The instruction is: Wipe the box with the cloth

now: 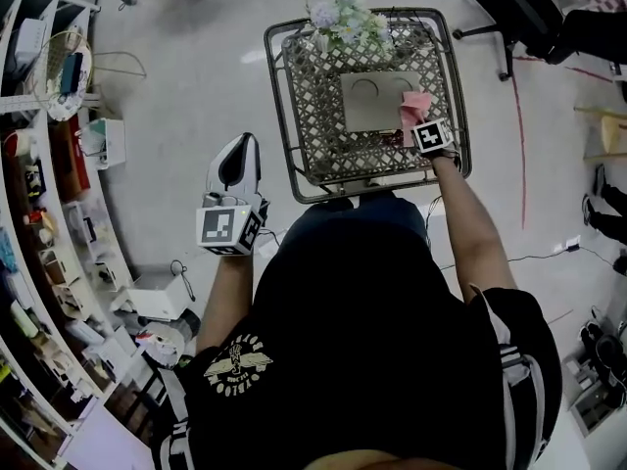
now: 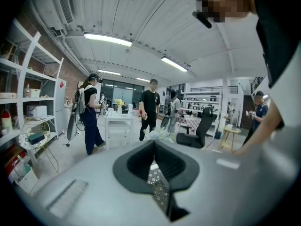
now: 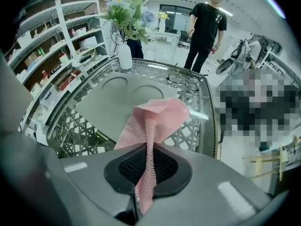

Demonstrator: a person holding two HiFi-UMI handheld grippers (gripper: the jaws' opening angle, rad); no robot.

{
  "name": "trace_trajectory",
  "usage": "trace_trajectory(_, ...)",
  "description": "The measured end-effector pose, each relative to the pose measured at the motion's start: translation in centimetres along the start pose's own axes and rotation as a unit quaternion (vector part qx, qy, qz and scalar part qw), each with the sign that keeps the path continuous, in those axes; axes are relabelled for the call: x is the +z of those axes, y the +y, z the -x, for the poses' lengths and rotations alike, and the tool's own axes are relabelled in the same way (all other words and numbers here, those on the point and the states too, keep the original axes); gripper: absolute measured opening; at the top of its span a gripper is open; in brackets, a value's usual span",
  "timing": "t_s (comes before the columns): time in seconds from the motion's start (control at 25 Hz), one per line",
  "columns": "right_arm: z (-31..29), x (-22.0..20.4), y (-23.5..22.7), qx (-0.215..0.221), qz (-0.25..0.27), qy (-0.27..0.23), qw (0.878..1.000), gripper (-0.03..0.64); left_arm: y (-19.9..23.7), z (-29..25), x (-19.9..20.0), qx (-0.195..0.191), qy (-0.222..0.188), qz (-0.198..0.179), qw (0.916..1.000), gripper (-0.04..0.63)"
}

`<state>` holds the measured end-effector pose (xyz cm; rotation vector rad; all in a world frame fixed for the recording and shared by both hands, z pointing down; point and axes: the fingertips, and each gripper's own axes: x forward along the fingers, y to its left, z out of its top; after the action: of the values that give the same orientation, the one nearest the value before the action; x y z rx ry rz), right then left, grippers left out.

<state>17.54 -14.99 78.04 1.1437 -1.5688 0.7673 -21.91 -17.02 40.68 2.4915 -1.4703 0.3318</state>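
Both arms reach forward: right hand-held gripper [image 1: 421,123] tipped down, clenching cloth [image 1: 414,106] over box [image 1: 367,101]; left hand-held gripper [image 1: 243,147] closed, empty.

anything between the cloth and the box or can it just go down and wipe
Nothing visible blocks it. The right tongs hold the pink cloth right over the grey box's edge, and the box top is bare. The vase of flowers and the glasses sit on the table beyond the box, out of the way.

Head view looks steeply down; it shares the lattice table [image 1: 294,106] with the near right gripper view.
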Motion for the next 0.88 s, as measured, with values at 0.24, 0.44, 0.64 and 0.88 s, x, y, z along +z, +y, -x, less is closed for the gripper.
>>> trace_trajectory(0.24, 1.2, -3.8, -4.3, -0.007, -0.038, -0.006, 0.999, 0.021, -2.2, -1.9, 0.0, -0.015, 0.005, -0.005, 0.9999, 0.0)
trace_trajectory(0.44, 1.0, -7.6, -7.2, 0.004, -0.066, 0.011, 0.998, 0.021, -4.7, -3.2, 1.0, -0.01, 0.011, -0.009, 0.9999, 0.0)
trace_trajectory(0.64, -0.4, -8.2, -8.6, 0.013, -0.058, 0.001, 0.998, 0.023, -7.5, -4.6, 1.5, -0.006, 0.01, -0.007, 0.9999, 0.0)
trace_trajectory(0.88, -2.1, -10.1, -7.7, 0.057, -0.091, 0.013, 0.994, 0.12, -9.6, -5.4, 1.8, -0.001, 0.003, -0.014, 0.9999, 0.0)
